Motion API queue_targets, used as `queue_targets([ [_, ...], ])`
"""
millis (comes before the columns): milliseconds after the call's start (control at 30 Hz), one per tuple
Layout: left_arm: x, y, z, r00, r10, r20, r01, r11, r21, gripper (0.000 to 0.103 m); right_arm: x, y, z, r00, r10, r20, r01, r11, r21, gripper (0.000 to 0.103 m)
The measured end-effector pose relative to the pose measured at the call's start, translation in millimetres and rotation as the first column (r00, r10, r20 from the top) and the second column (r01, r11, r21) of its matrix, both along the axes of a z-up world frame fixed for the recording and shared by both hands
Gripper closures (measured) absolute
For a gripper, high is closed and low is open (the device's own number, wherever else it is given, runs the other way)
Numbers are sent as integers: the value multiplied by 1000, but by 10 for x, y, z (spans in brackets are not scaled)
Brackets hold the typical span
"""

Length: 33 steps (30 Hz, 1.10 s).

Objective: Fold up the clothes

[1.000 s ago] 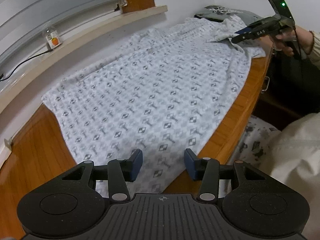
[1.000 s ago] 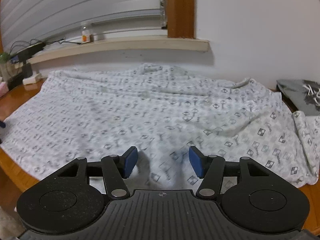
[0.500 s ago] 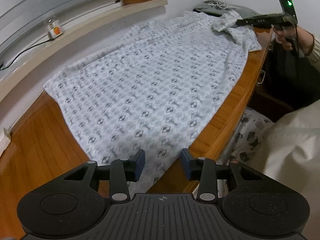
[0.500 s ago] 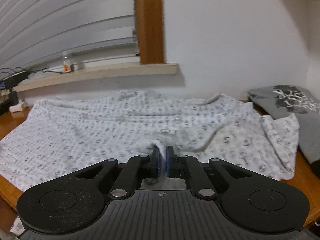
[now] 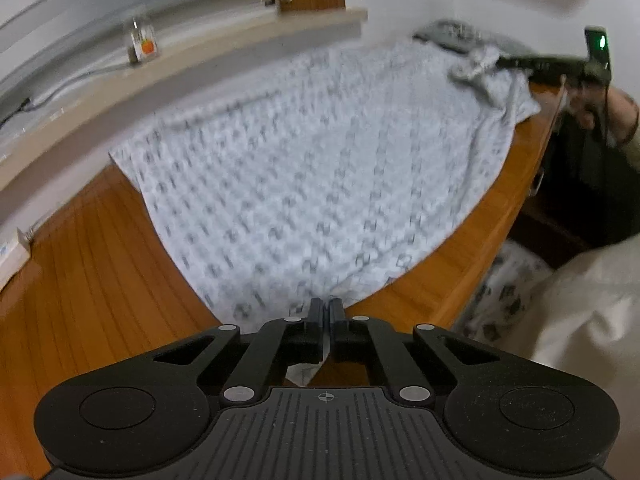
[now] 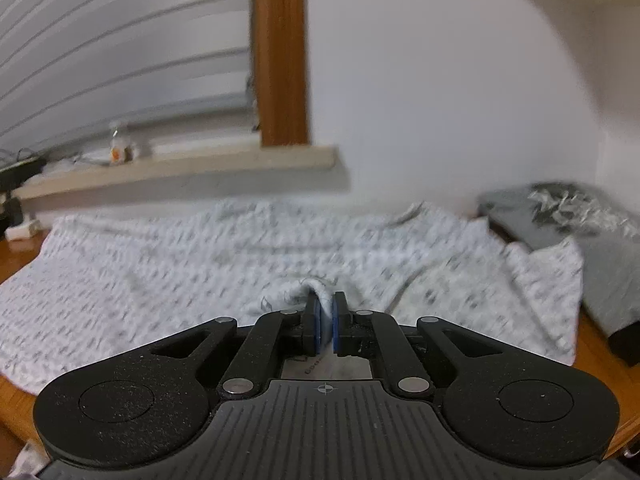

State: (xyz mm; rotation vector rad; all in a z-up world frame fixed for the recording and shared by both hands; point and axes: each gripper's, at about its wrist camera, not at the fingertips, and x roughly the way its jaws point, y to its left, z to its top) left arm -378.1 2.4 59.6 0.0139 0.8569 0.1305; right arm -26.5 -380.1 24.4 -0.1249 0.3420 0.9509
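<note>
Item 1: patterned shirt (image 5: 312,168), white with a grey repeat print. It lay spread across the wooden table (image 5: 80,264), its far edge under the window ledge (image 5: 224,44) and its near edge at the table's near rim.

Item 2: left gripper (image 5: 325,312). Its jaws were pressed together on the shirt's near hem, a strip of cloth showing between them. 1.0 s and 0.5 s before, the same jaws had stood spread over that hem, so the pinch was new.

Item 3: right gripper (image 6: 326,316). It was pinching a raised tuft of the shirt toward the right end. It had been spread 1.0 s before and was already closed on the cloth 0.5 s before. From the left wrist view it appeared far right (image 5: 500,65), with the cloth bunched at its tip.

Item 4: folded grey garment (image 6: 560,216), far right on the table, touching the shirt's right edge.

Item 5: small bottle (image 5: 143,42) and a cable (image 5: 60,92) on the window ledge, well apart from the work.

Note on condition: both views were motion-blurred. With both hold points now taken, the grasp stage looked complete. The likely next step was lifting the near edge and carrying it over toward the far edge. No fold was yet visible.
</note>
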Motion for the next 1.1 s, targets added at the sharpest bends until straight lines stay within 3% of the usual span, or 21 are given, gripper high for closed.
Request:
queue_targets([
  [167,44,180,297,994,21,103,-23,1000,19,100,66,17,100,998,-39,51,37,998,49,98],
  [333,277,506,539,981,65,184,-67,998,5,100,241,349,124,990,-71,123,69,997,26,98],
  [500,738,902,470,972,159,171,-155,987,-36,100,437,942,60,984,-96,147,106,992,-62,98],
  [567,931,1060,389,966,205,155,-200,979,-46,100,534,1106,13,985,-126,119,137,986,-92,93],
  [667,1099,1105,197,953,280,115,-281,960,-8,92,600,1212,-34,990,-134,53,140,981,-132,63],
  [767,1139,1124,118,940,313,136,-313,950,-21,73,463,1170,-19,992,-103,74,111,987,-116,59],
  [800,1155,1109,105,938,314,148,-315,949,-16,62,417,1160,-15,995,-80,67,87,990,-113,58],
  [933,1364,952,94,945,270,187,-273,962,-10,35,232,1190,-37,999,31,19,-29,995,-94,39],
  [1033,1605,830,47,946,230,230,-238,971,5,26,108,1240,-65,993,116,-19,-117,990,-75,37],
  [1100,1783,766,-11,946,211,245,-219,976,4,26,26,1276,-73,986,164,-38,-166,984,-63,37],
])
